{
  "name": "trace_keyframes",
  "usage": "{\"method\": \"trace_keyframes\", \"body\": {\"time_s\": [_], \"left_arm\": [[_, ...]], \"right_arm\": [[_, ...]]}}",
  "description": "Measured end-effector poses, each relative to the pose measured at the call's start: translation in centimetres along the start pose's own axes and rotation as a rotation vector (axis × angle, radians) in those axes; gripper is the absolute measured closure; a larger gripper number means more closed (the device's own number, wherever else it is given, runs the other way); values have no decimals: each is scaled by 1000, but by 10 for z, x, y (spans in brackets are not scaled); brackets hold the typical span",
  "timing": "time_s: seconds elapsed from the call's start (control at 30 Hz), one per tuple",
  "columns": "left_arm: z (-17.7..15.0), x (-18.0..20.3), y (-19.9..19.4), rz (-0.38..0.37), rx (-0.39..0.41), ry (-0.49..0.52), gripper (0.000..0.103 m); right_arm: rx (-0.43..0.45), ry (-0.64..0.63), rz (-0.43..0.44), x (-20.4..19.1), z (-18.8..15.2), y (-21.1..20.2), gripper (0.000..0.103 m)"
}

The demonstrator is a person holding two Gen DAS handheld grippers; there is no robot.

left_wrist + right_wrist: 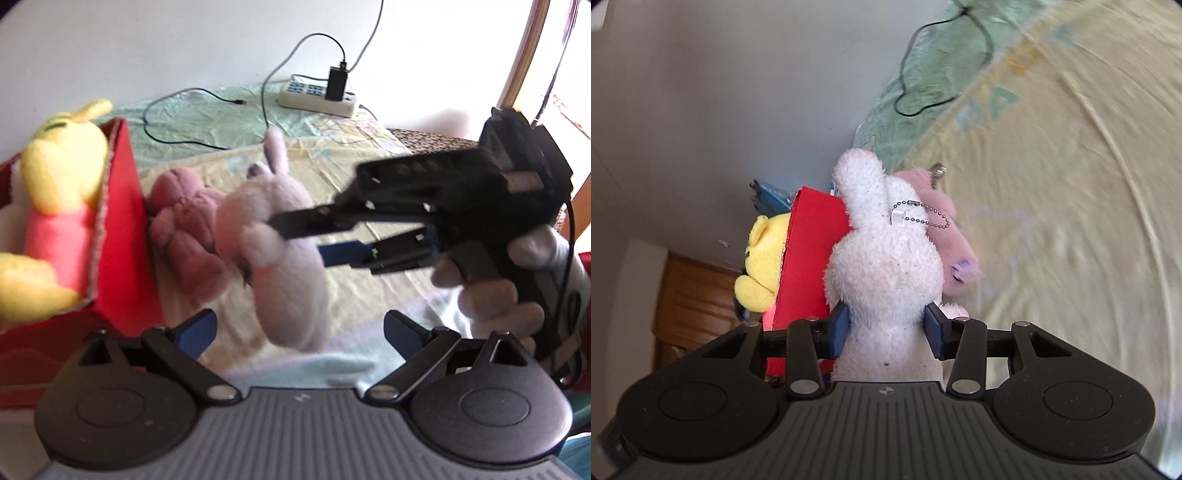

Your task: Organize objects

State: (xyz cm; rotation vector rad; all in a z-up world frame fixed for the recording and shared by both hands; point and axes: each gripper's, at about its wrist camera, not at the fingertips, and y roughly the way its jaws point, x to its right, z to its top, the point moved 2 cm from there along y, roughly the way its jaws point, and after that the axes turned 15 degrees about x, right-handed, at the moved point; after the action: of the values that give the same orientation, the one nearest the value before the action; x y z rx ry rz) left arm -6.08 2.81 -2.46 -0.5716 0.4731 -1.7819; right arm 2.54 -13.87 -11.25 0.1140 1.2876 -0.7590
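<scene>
Gripping a white bunny (886,266) at its neck, the right gripper (886,328) holds it off the bed (1071,184), the red box (809,258) at nine o'clock with a yellow bear (764,258) inside. A pink plush (184,229) lies beside the box. The left gripper (299,332) spreads wide, empty.

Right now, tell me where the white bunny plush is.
The white bunny plush is clamped in the right gripper, held above the bedsheet just right of the red box, with the pink plush behind it.
</scene>
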Motion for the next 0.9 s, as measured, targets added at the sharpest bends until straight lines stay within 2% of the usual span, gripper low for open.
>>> {"method": "trace_keyframes", "body": {"time_s": [0.2,0.3,0.5,0.73,0.9], "left_arm": [[-1,6,9,-83,-29,-47,7],[0,7,21,-114,-44,-79,7],[5,15,46,-151,-64,-104,7],[7,13,76,-217,-117,-201,12],[1,17,93,-233,-160,-235,15]], "right_arm": [[23,29,-66,23,-7,-25,54],[69,40,-86,29,-3,-38,47],[146,18,-150,39,13,-56,47],[205,81,-101,46,23,-73,45],[169,65,-128,51,19,-67,45]]}}
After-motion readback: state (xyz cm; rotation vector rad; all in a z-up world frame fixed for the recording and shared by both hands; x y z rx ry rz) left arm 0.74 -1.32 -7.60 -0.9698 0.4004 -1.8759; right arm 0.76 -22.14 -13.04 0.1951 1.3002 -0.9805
